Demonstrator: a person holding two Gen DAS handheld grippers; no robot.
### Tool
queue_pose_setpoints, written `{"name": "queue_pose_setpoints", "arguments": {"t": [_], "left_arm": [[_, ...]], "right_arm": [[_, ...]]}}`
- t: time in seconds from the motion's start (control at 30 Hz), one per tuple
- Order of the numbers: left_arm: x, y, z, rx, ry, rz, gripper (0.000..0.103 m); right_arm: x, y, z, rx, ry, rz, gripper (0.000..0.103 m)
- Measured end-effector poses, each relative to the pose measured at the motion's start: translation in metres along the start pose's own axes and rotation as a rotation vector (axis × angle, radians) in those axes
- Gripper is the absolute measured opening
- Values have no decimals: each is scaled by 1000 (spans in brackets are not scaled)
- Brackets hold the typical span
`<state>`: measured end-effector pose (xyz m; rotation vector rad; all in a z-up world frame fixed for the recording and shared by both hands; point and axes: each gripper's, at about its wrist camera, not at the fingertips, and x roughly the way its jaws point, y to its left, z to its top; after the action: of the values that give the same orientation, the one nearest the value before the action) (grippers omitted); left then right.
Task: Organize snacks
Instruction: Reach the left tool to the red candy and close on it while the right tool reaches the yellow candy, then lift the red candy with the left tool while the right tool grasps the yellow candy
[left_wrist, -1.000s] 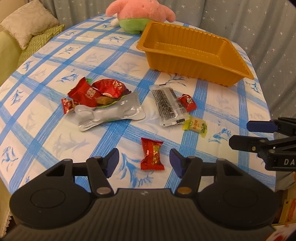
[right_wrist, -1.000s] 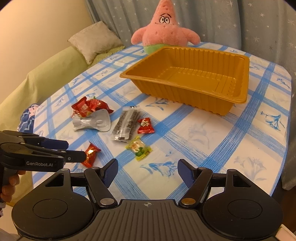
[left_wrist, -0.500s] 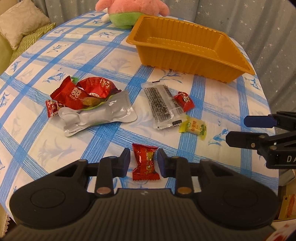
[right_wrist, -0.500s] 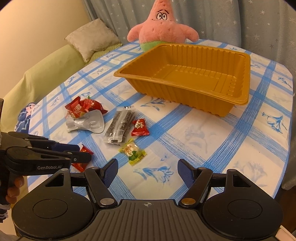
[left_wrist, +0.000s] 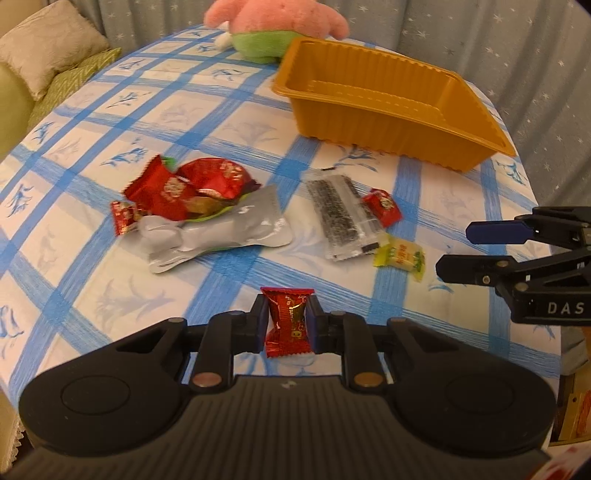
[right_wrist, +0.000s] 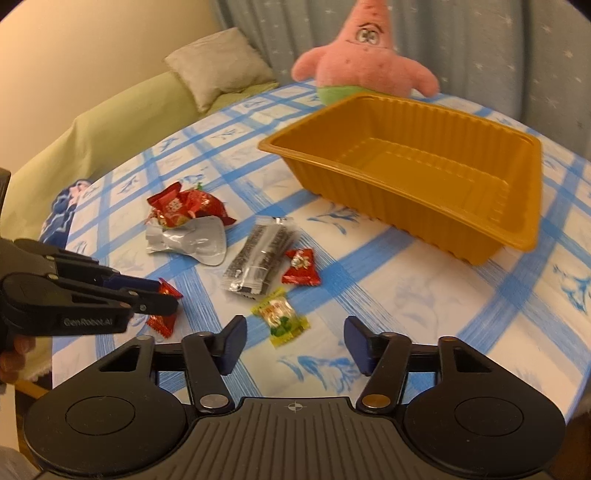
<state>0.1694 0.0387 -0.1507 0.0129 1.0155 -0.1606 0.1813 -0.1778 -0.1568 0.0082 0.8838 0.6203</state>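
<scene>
- Fingers of the left gripper (left_wrist: 286, 323) clamp a red candy (left_wrist: 288, 322) near the tabletop's (left_wrist: 221, 122) near edge.
- Right gripper (right_wrist: 293, 345), fingers closing on nothing, sits just behind the yellow candy (right_wrist: 280, 317).
- Orange tray (right_wrist: 406, 110) lies beyond both, nearer the right gripper.

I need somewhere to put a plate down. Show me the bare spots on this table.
Free: cloth right of the yellow-green candy, before the orange tray; also the far left, between the red packets and cushion. Crowded: the middle, around the seaweed pack.

Pink star plush (right_wrist: 364, 62) at table's far edge; grey cushion (right_wrist: 218, 66) on green sofa (right_wrist: 110, 129).
</scene>
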Motion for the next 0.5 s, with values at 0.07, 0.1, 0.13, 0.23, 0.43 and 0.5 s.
{"name": "queue_pose_setpoints", "arguments": {"t": [0.07,0.1,0.13,0.23,0.43,0.5], "left_arm": [[-4,5,-1,-12,-4,8,19],[-5,8,-1,-18,-6,12,19],[-7,10,-1,-24,-8,17,19],[-12,16,-3,-38,-14,30,19],[-19,22,-5,-56,-20,47,15],[-21,24,-6,-61,-18,44,5]], "right_arm": [[4,1,3,-35,1,13,55],[7,2,4,-52,2,17,53],[9,3,5,-71,5,22,52],[18,5,8,-122,14,32,49],[38,11,10,-206,51,47,42],[42,12,10,-223,64,51,39]]}}
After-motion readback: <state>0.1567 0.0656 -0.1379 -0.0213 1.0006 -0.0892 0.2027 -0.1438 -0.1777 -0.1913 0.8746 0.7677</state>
